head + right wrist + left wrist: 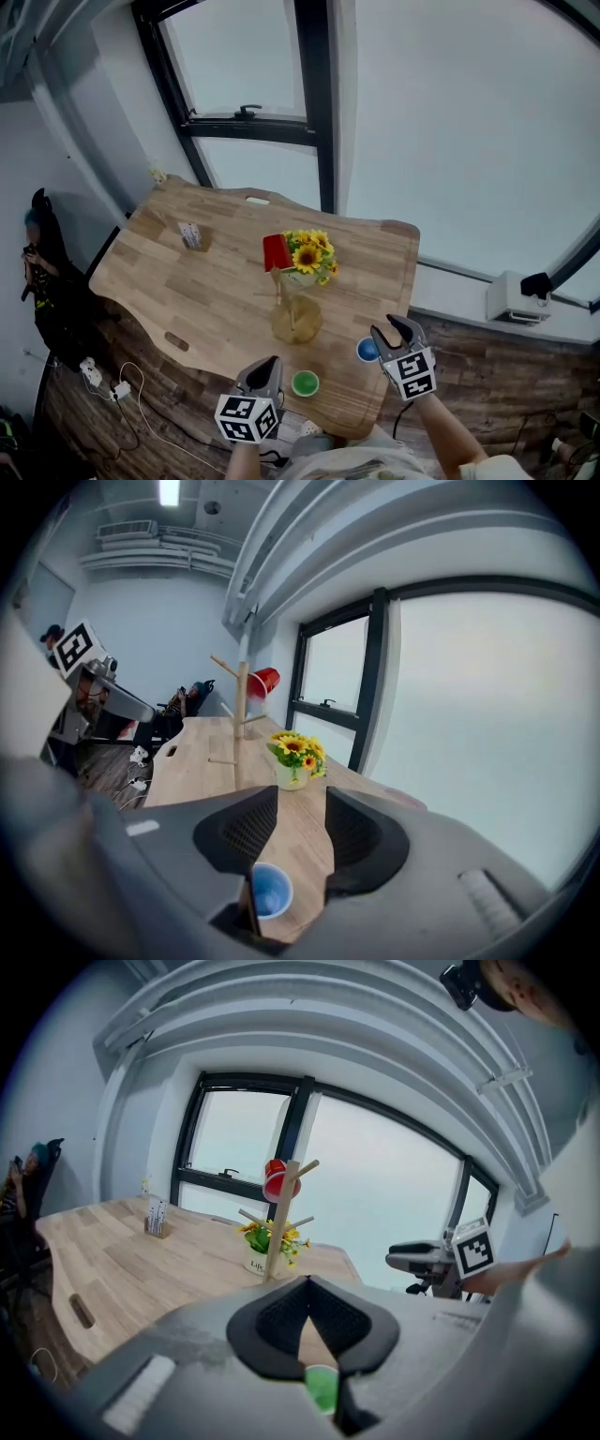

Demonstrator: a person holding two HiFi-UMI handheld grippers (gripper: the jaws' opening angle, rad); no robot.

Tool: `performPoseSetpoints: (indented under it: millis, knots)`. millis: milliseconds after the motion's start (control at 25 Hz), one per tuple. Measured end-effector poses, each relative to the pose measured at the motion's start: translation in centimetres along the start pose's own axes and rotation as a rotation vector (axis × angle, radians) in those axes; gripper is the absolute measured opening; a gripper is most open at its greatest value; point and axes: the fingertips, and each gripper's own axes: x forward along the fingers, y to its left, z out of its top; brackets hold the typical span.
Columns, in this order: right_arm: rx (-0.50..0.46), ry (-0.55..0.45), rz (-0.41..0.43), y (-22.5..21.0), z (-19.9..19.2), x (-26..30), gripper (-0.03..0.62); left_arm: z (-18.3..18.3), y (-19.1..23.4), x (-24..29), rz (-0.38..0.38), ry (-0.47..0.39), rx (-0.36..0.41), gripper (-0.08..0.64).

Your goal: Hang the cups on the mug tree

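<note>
Left gripper (pixel 265 367): jaws together, empty, by green cup (pixel 305 382) at bench (pixel 187 300) near edge | right gripper (pixel 392 330): jaws wide, blue cup (pixel 367 350) in the gap, ungripped, near right corner | red cup (pixel 275 251) hung on mug tree (pixel 289 309) | step, judged: picking blue cup; next: lower, close on its wall | print: flower pot (pixel 255 1262) "Lif…", remainder hidden

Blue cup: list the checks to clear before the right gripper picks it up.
1. Right gripper jaws apart: ok.
2. Small blue cup upright, mouth up, on the pale wooden table: ok.
3. Pads on the cup: not ok; it sits low near the jaws' base, untouched.
4. Wooden mug tree has bare pegs: ok; only a red cup hangs there.
5. Cup's handle side: cannot tell.
6. Left gripper out of the way: ok, beside the small green cup.
</note>
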Motion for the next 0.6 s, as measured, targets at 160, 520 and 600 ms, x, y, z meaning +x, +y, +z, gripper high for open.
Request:
performPoseSetpoints:
  millis: [160, 520, 600]
  knots:
    - [0.061, 0.087, 0.01, 0.3, -3.4, 0.1, 0.167, -0.7, -0.4, 0.4, -0.01, 0.022, 0.008, 0.002]
    - [0.245, 0.223, 0.044, 1.6, -9.7, 0.2, 0.17, -2.0, -1.4, 1.3, -0.025, 0.061, 0.015, 0.002]
    - [0.295, 0.252, 0.052, 2.0, -11.0, 0.4, 0.183, -2.3, -1.5, 1.4, -0.025, 0.067, 0.01, 0.002]
